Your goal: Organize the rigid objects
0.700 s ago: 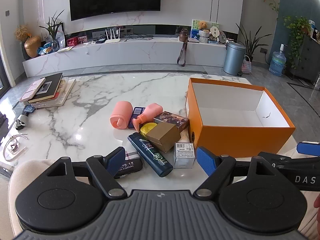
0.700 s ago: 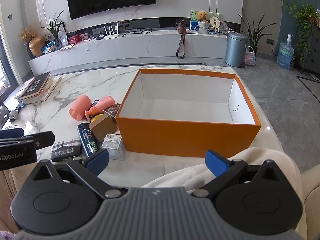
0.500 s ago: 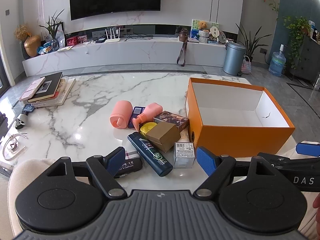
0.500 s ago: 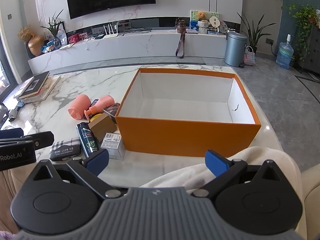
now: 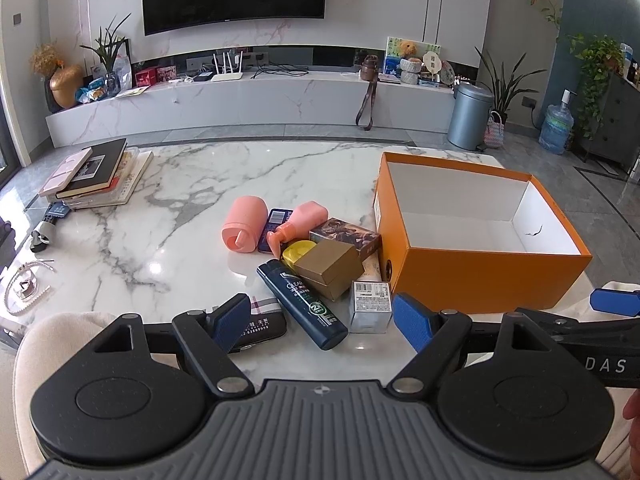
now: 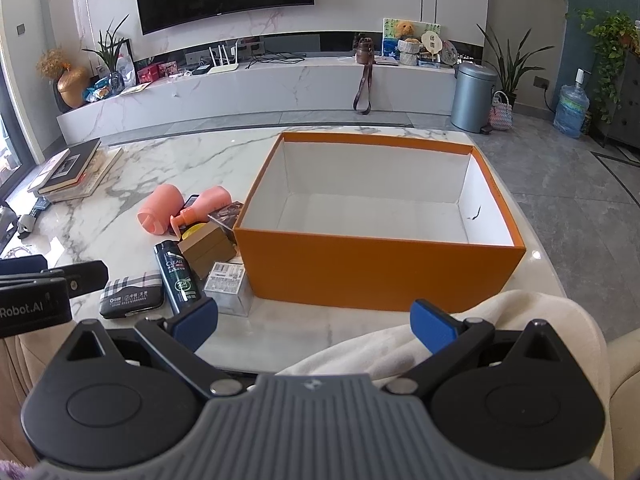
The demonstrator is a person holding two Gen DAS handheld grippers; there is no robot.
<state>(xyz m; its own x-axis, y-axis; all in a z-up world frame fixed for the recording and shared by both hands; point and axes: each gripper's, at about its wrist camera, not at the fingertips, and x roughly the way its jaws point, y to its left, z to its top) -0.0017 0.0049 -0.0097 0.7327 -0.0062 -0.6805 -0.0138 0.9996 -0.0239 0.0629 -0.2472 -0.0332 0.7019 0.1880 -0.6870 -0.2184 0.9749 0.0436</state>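
Both grippers hang at the near edge of the marble table [image 5: 168,200], jaws spread wide, nothing between them. The left gripper [image 5: 322,320] faces the heap of small things; the right gripper [image 6: 314,320] faces the orange box [image 6: 380,268], which stands open with a bare white inside apart from a small dark mark on its floor near the right wall.

The heap lies just left of the box. A dark Clear shampoo bottle [image 5: 302,300] lies flat on the marble, cap end nearest. A brown cardboard box [image 5: 330,268] sits beside it and partly covers a yellow lid [image 5: 296,250], so I cannot make out what that lid belongs to. Behind them lies a dark printed carton [image 5: 348,236], close against the orange wall. A pink pump bottle [image 5: 300,224] lies on its side across a blue card-like item [image 5: 276,224], mostly covered. A pink cylinder [image 5: 244,226] lies to their left. A small clear box with a barcode label [image 5: 370,306] stands nearest the orange box. A plaid-topped black case [image 6: 132,294] is half hidden behind the left gripper's finger in that gripper's own view.

A stack of books [image 5: 92,176] rests at the far left corner. Cream cloth [image 6: 500,328] drapes over the table's near edge, under the right gripper.
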